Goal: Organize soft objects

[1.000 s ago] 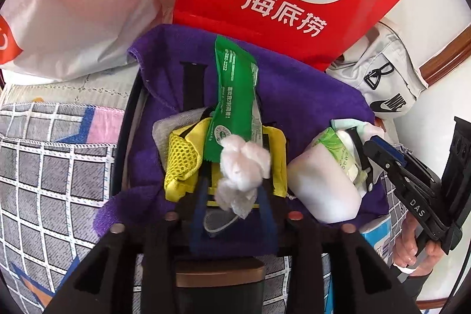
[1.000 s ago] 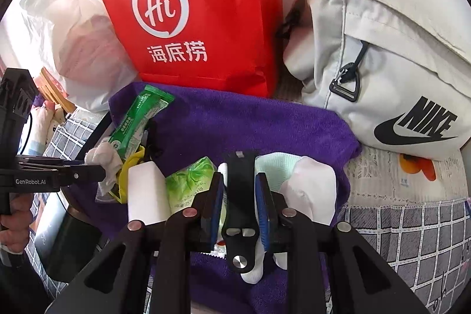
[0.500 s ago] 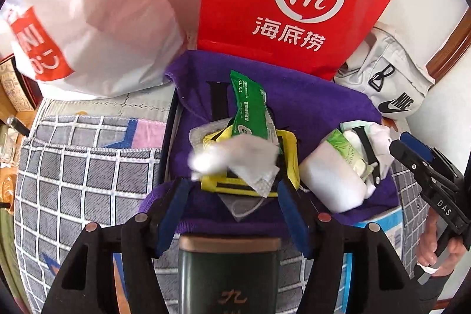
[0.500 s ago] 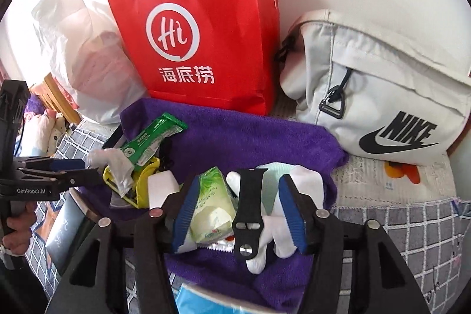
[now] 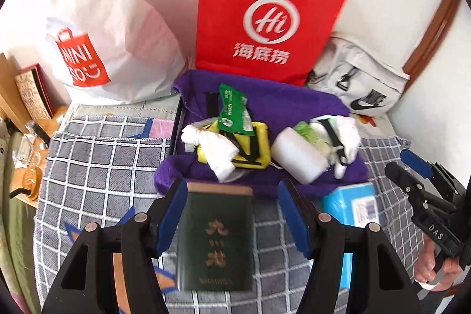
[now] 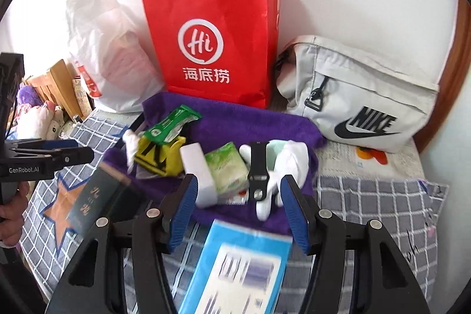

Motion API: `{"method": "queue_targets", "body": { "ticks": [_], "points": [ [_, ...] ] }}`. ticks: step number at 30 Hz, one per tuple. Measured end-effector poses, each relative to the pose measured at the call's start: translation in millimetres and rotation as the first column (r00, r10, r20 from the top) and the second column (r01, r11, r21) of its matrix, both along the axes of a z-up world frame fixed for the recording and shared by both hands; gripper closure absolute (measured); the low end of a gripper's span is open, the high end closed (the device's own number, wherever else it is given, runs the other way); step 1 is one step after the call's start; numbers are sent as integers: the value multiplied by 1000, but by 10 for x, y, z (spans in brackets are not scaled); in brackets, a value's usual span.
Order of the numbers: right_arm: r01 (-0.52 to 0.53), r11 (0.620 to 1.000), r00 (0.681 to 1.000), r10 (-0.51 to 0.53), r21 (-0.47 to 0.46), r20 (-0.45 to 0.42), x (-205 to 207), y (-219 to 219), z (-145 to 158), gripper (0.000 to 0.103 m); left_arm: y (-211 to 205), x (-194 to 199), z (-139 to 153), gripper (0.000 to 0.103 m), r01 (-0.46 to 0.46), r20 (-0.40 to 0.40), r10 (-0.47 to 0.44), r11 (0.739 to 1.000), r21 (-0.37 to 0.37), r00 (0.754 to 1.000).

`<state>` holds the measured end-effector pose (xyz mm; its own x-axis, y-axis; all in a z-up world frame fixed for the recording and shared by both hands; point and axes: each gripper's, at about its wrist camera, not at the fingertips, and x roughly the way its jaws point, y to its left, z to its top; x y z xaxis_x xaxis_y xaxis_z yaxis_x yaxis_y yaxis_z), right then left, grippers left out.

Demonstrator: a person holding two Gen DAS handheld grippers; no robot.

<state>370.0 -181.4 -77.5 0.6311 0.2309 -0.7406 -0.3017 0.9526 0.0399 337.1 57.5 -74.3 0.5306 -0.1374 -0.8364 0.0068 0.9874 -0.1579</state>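
A purple towel [image 5: 279, 108] [image 6: 235, 119] lies on the checked bed cover and carries the soft things. On it are a crumpled white cloth [image 5: 217, 146] on a yellow pouch [image 5: 253, 146], a green packet [image 5: 232, 111], a white block [image 6: 197, 169], a green tissue pack [image 6: 228, 167], a black watch strap [image 6: 257, 167] and white socks [image 6: 294, 158]. My left gripper [image 5: 232, 196] hangs open above a dark green box [image 5: 217, 237], holding nothing. My right gripper [image 6: 239, 190] is open too, raised over a blue box [image 6: 244, 264], short of the strap.
A red paper bag [image 6: 212, 43] stands behind the towel, with a white plastic bag [image 5: 97, 28] to its left and a grey Nike bag [image 6: 362, 99] to its right. A white wall closes the back. A wooden ledge [image 5: 17, 96] with small items borders the left.
Both grippers opened and pulled back and up. The left let go of the white cloth, the right let go of the black strap; both things now rest on the towel.
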Motion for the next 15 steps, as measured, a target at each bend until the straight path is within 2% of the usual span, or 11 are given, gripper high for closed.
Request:
{"method": "queue_targets", "body": {
  "ticks": [3,7,10,14,15],
  "points": [
    [17,1000,1000,-17,21,9,-268,-37,118,41,-92,-225,148,41,8,37,-9,1000,26,999],
    [30,993,999,-28,117,-18,-623,-163,269,41,-227,-602,349,36,20,94,-25,998,54,995],
    [56,994,998,-57,97,1,-906,-209,357,40,-313,-877,461,33,28,124,-36,998,64,992],
    [88,992,996,-90,93,20,-1274,-289,444,23,-399,-1243,573,31,26,160,-37,997,70,986],
    [95,992,995,-98,84,34,-1355,-304,463,22,-422,-1366,611,27,24,176,-36,997,71,984]
  ]
}}
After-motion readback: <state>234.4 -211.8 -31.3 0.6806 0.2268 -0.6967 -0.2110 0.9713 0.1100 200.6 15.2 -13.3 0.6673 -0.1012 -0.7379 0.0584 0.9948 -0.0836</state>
